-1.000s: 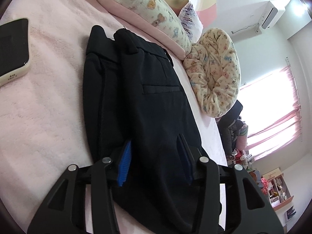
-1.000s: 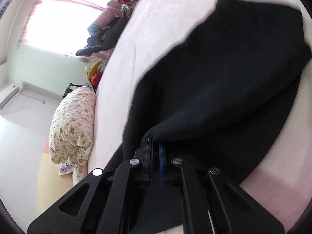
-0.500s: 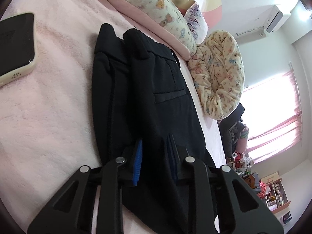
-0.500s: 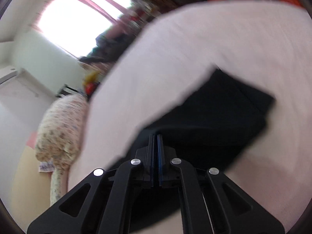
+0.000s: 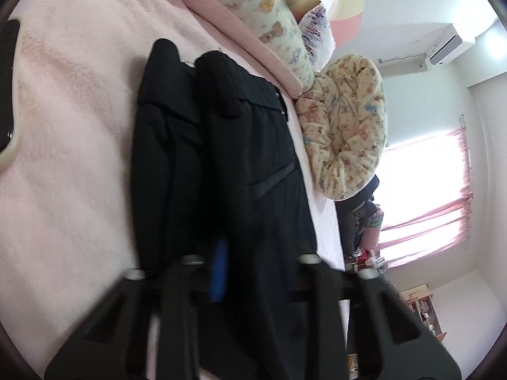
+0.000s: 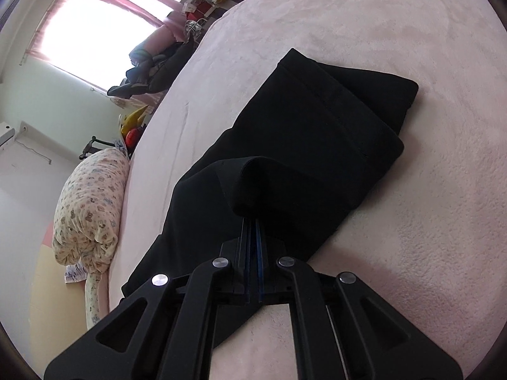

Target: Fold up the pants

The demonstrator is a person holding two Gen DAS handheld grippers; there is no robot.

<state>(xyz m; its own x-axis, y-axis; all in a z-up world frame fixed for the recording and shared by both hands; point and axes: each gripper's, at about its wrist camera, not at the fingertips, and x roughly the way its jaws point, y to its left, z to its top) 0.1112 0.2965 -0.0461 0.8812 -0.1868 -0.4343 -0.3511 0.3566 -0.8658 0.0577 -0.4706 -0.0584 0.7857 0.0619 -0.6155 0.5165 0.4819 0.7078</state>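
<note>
Black pants (image 5: 240, 164) lie folded lengthwise on a pink bed (image 5: 63, 158), waistband at the far end near the pillows. My left gripper (image 5: 250, 272) hovers over the pants' middle with its fingers apart; the frame is blurred and cloth lies between them. In the right wrist view the pants' leg end (image 6: 332, 133) lies on the blanket (image 6: 412, 221), cuffs far right. My right gripper (image 6: 252, 231) is shut on a raised fold of the black fabric (image 6: 250, 177).
A phone (image 5: 6, 95) lies on the bed at the far left. A bear-print pillow (image 5: 247, 19) and a rolled bear-print quilt (image 5: 345, 123) sit beyond the waistband. The quilt also shows in the right wrist view (image 6: 92, 202). Clutter and a window lie past the bed.
My left gripper closed partway, then opened wider while shifting along the pants. My right gripper, still shut on the fabric, swung and now holds a small raised fold over the leg end.
</note>
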